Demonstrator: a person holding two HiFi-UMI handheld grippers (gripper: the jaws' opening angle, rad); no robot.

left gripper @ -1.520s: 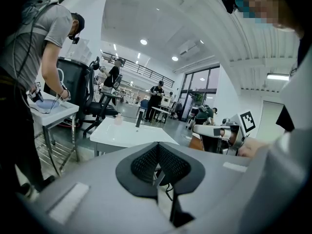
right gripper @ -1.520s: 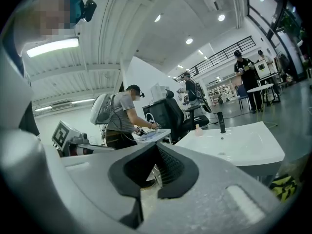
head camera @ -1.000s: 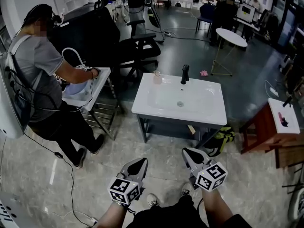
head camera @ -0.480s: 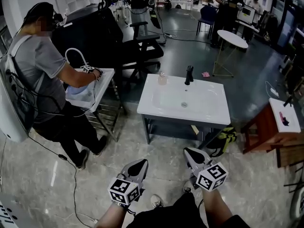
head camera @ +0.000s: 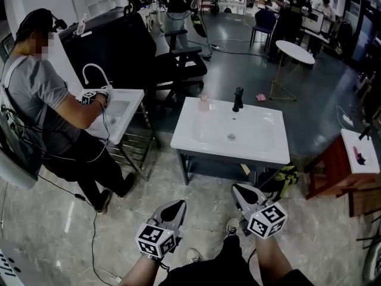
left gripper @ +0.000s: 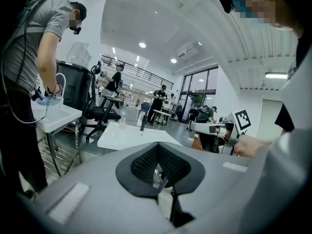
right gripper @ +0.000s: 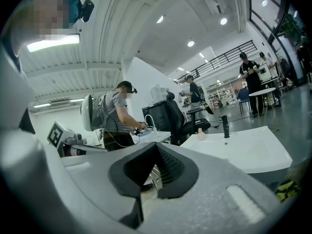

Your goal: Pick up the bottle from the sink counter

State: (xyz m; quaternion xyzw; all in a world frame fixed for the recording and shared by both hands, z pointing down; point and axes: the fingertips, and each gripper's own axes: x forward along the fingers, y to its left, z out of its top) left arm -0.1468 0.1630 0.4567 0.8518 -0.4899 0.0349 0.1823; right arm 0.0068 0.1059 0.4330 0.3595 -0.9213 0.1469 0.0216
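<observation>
My left hand-held gripper [head camera: 177,204] and right hand-held gripper [head camera: 237,189] sit low in the head view, each with its jaws pressed together on nothing. My forearms are cut off by the bottom edge. The gripper cubes carry black-and-white square markers but no readable words. Ahead, well apart from both, stands the white sink bench [head camera: 268,145]. The bottle [head camera: 203,103] stands upright at its far left edge, near the black faucet [head camera: 239,99]. It is small and pale, and any label is too small to read. Off to the left, a person [head camera: 41,100] bends over another sink [head camera: 122,109], partly cut off by the frame.
</observation>
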